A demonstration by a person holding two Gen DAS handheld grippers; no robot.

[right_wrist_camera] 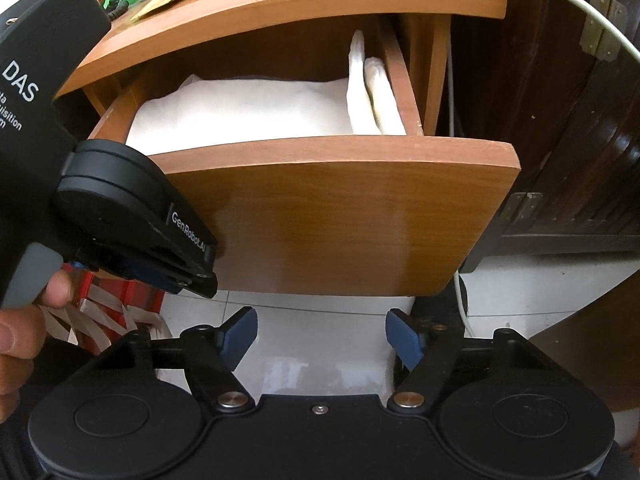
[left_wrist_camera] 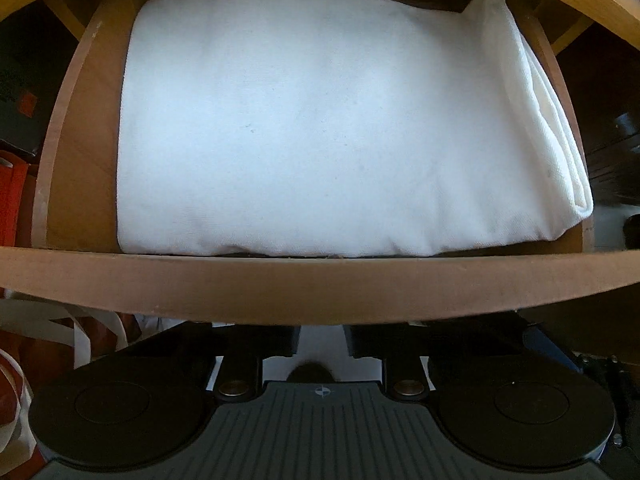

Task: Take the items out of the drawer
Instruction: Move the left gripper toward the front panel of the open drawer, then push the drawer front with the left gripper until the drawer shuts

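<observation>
Drawer (right_wrist_camera: 320, 208) stands pulled open from the nightstand (right_wrist_camera: 304, 4), so its contents can be reached from above. At the left, the left gripper (right_wrist_camera: 196, 268) sits at the drawer front's lower edge, seemingly having served as the puller; whether its fingers are apart or together cannot be told. A folded white cloth (left_wrist_camera: 320, 132) fills the drawer, with more folds standing against the right wall. Below the front, the right gripper (right_wrist_camera: 320, 340) waits with fingers apart, holding nothing, probably ready for the cloth.

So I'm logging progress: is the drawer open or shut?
Open: the drawer is pulled out from under the cabinet top, exposing folded white cloth inside.
</observation>
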